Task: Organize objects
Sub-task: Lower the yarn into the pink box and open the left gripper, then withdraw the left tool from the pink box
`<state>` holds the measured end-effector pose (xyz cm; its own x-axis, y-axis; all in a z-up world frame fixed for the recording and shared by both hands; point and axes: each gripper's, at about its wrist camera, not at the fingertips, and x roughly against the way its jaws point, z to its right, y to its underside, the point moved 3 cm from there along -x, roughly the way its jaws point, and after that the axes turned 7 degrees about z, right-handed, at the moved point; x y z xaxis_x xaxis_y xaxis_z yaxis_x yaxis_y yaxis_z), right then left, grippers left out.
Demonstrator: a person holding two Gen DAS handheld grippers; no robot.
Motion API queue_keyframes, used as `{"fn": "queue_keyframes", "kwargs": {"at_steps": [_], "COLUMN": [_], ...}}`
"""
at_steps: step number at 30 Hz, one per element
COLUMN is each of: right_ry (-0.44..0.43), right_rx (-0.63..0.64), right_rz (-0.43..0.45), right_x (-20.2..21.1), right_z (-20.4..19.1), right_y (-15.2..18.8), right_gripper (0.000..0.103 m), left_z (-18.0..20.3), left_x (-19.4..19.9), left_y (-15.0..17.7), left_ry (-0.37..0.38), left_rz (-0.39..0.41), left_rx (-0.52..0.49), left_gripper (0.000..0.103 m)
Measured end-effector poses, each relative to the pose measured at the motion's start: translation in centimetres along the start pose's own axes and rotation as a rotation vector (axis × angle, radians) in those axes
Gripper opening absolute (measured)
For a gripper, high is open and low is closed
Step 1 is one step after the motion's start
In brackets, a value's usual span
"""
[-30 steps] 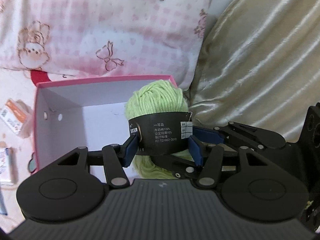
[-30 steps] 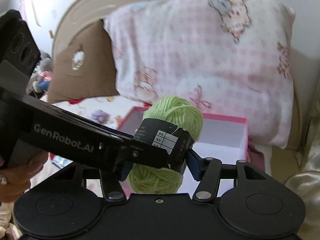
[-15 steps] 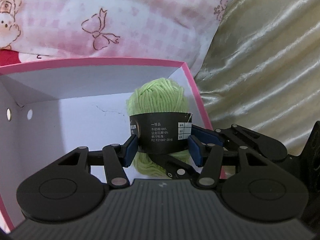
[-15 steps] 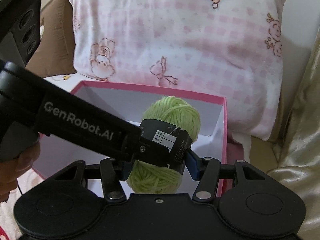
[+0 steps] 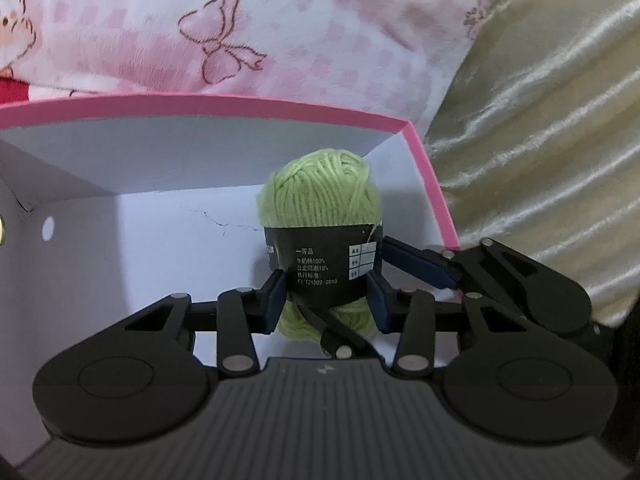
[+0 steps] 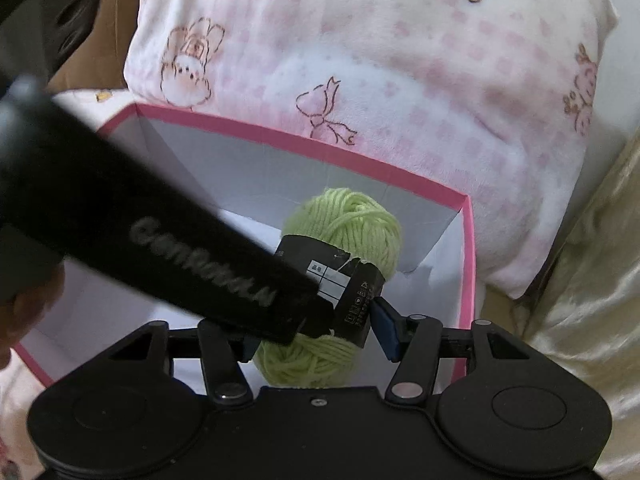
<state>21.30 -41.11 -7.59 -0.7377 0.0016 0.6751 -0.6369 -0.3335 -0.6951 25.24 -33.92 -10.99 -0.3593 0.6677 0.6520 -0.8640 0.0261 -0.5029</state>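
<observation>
Together, both grippers are pinching one green yarn ball (image 5: 320, 200) (black paper band): left gripper (image 5: 326, 303), jaws just narrowing, and right gripper (image 6: 316, 336), jaws just widening slightly, are gripping its sides while it is hanging inside the pink box (image 5: 256, 106), against the checked pillow (image 5: 320, 28).

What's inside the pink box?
The pink cardboard box shows bare white walls and floor. The green yarn ball with a black paper band hangs in it, pinched by both grippers. The floor under the yarn and grippers is hidden.
</observation>
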Motion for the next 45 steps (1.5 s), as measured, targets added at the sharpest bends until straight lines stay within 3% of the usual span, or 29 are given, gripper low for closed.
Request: {"fn": "queue_keyframes", "kwargs": {"at_steps": [5,7,8,12,20,29,37,41,45], "right_ry": [0.009,-0.012,-0.018,0.011,0.101,0.045,-0.063,-0.064,-0.066], "right_rx": [0.068,0.066,0.043,0.001,-0.043,-0.104,-0.324,-0.395,-0.401], "right_rz": [0.025,0.002,-0.022,-0.057,-0.046,-0.005,0.030,0.059,0.058], "right_x": [1.6,2.0,2.0,1.3,-0.5,0.7,4.8,7.4,9.8], "right_z": [-1.0,-1.2,-1.1,-0.7,0.8,1.2,1.7,0.7,-0.6], "right_y": [0.3,0.6,0.7,1.4,0.8,1.1,1.7,1.9,1.3], "right_gripper": [0.064,0.048,0.032,0.024,0.024,0.025,0.032,0.042,0.056], "left_z": [0.5,1.1,1.3,1.3,0.8,0.8,1.7,2.6,3.3], "left_x": [-1.0,-0.9,-1.0,-1.7,-1.7,-1.7,3.1,6.7,11.0], "left_y": [-0.2,-0.5,-0.6,-0.8,-1.3,-0.8,0.1,0.6,1.5], "left_ry": [-0.018,-0.024,-0.023,0.023,-0.001,-0.060,-0.078,-0.097,-0.131], "left_rz": [-0.025,-0.023,-0.023,-0.024,-0.009,0.006,0.009,0.026,0.051], "left_rx": [-0.046,-0.089,-0.089,-0.048,-0.060,-0.088,-0.138,-0.173,-0.208], "left_gripper": [0.030,0.027,0.027,0.023,0.023,0.022,0.026,0.039,0.043]}}
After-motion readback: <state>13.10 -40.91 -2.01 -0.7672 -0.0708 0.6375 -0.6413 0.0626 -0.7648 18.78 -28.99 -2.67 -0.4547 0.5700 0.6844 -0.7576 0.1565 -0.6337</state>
